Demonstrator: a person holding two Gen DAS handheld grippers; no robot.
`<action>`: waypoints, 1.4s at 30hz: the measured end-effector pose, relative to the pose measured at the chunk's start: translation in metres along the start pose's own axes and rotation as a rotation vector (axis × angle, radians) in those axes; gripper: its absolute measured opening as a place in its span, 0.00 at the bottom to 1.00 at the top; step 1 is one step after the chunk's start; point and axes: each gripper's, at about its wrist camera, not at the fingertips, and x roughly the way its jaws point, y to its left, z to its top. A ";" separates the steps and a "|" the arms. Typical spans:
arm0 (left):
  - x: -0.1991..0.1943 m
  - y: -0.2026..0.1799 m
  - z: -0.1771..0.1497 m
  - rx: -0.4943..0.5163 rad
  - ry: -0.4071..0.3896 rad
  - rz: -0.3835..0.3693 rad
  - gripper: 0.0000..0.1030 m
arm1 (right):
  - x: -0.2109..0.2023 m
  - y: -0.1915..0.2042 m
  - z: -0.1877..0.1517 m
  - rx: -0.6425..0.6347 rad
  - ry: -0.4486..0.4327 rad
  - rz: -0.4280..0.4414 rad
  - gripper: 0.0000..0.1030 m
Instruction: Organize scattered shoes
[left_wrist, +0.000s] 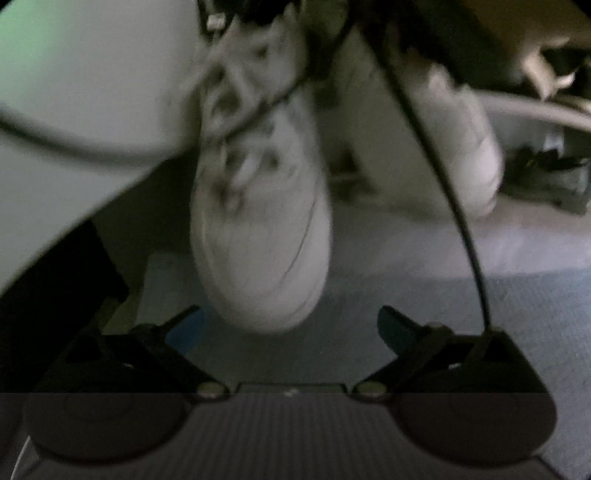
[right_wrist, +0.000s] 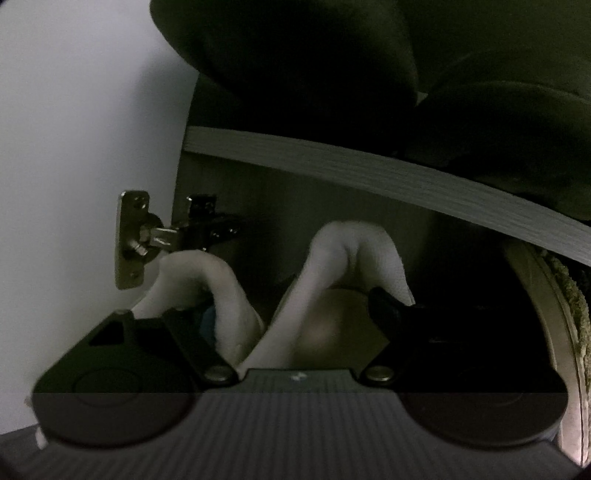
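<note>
Through the left wrist camera we see our left gripper (left_wrist: 290, 325) with its fingers spread wide and nothing between them. Just ahead of the fingertips a white lace-up sneaker (left_wrist: 258, 221) points its toe toward us; the toe sits in front of the gap, not inside it, and the picture is blurred, so we cannot tell whether it touches the grey floor (left_wrist: 424, 314). A second white shoe (left_wrist: 461, 147) lies farther back and to the right, and a thin black cable (left_wrist: 436, 166) runs down across it to the gripper body. Dark shoes (left_wrist: 546, 177) sit at the far right.

Through the right wrist camera, our right gripper (right_wrist: 291, 314) reaches into a dim cupboard below a pale shelf edge (right_wrist: 369, 170). Its fingers stand on either side of the open heel of a white shoe (right_wrist: 354, 258); whether the pads press on it we cannot tell. Another white heel (right_wrist: 192, 280) stands just left, near a metal door hinge (right_wrist: 147, 236). A tan shoe (right_wrist: 554, 314) lies at the right edge
</note>
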 end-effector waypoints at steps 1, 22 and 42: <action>0.007 -0.001 0.001 -0.001 0.011 0.003 0.98 | 0.001 0.001 0.000 0.002 0.001 -0.001 0.81; -0.037 -0.017 0.051 -0.128 -0.102 -0.050 0.82 | 0.032 -0.023 0.012 0.081 0.025 -0.029 0.80; -0.111 -0.037 0.066 -0.160 -0.232 -0.093 0.82 | -0.110 -0.086 -0.042 0.386 0.014 -0.034 0.90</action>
